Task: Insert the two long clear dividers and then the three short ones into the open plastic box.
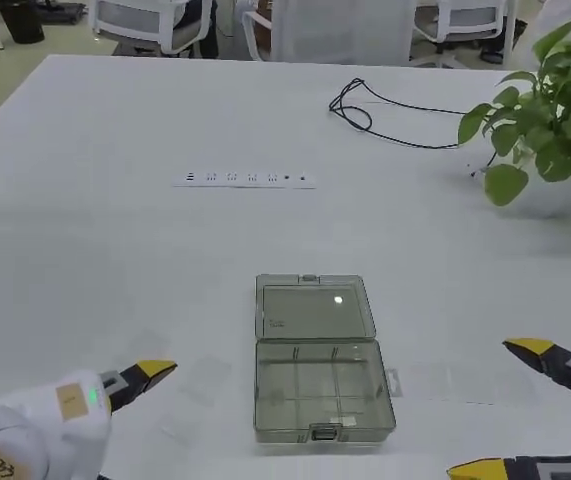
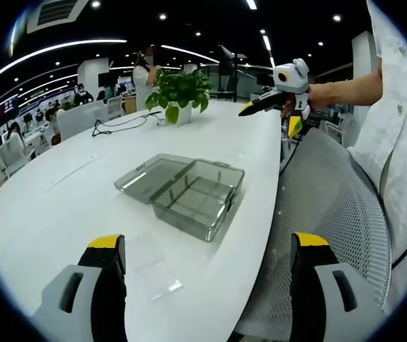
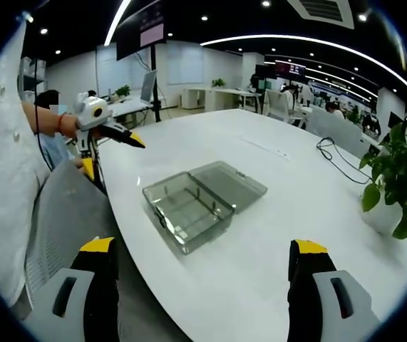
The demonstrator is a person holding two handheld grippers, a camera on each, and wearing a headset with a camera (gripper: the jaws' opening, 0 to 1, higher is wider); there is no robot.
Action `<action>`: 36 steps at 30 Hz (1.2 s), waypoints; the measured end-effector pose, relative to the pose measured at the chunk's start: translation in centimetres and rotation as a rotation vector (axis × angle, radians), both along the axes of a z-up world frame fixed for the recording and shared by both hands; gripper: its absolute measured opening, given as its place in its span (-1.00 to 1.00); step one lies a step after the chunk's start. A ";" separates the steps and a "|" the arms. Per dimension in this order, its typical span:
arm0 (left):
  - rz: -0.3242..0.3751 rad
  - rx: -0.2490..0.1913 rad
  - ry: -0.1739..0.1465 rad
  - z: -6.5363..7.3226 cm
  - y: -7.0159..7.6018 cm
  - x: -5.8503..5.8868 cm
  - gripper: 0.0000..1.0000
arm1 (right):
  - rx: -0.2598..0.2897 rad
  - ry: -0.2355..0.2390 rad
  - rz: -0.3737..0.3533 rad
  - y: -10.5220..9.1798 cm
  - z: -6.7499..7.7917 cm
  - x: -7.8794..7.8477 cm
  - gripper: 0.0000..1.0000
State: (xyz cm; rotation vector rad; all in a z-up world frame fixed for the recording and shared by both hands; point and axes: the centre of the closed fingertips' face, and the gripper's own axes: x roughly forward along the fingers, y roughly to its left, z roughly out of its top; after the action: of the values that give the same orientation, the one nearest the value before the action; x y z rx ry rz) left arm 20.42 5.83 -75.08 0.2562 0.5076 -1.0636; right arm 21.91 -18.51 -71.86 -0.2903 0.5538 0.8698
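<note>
The box (image 1: 256,390) sits ahead of and between both grippers, its lid laid flat on the far side. That likely leaves the tray free for loading from above. A clear divider (image 2: 151,268) lies flat on the table (image 1: 115,250) just ahead of the left gripper (image 2: 207,246), close to one jaw and handy to pick. Both it and the right gripper (image 3: 203,251) are held low at the near edge, angled toward the box, jaws wide apart and empty.

Smoky grey box (image 1: 315,318); white table (image 1: 115,250); green plant (image 1: 553,108).
</note>
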 end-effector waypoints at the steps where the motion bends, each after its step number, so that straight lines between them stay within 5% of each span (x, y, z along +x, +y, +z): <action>1: 0.000 0.000 -0.001 0.0 0.0 0.0 0.97 | 0.001 0.002 -0.001 0.0 0.0 0.0 1.00; 36: 0.001 -0.017 0.028 -0.5 -0.8 0.7 0.92 | 0.006 0.028 0.013 0.7 -0.8 0.5 0.98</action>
State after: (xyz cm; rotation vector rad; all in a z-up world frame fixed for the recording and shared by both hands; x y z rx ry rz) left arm 21.08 4.99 -75.61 0.2261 0.5232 -1.0718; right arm 22.42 -17.86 -72.67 -0.2768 0.5757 0.8887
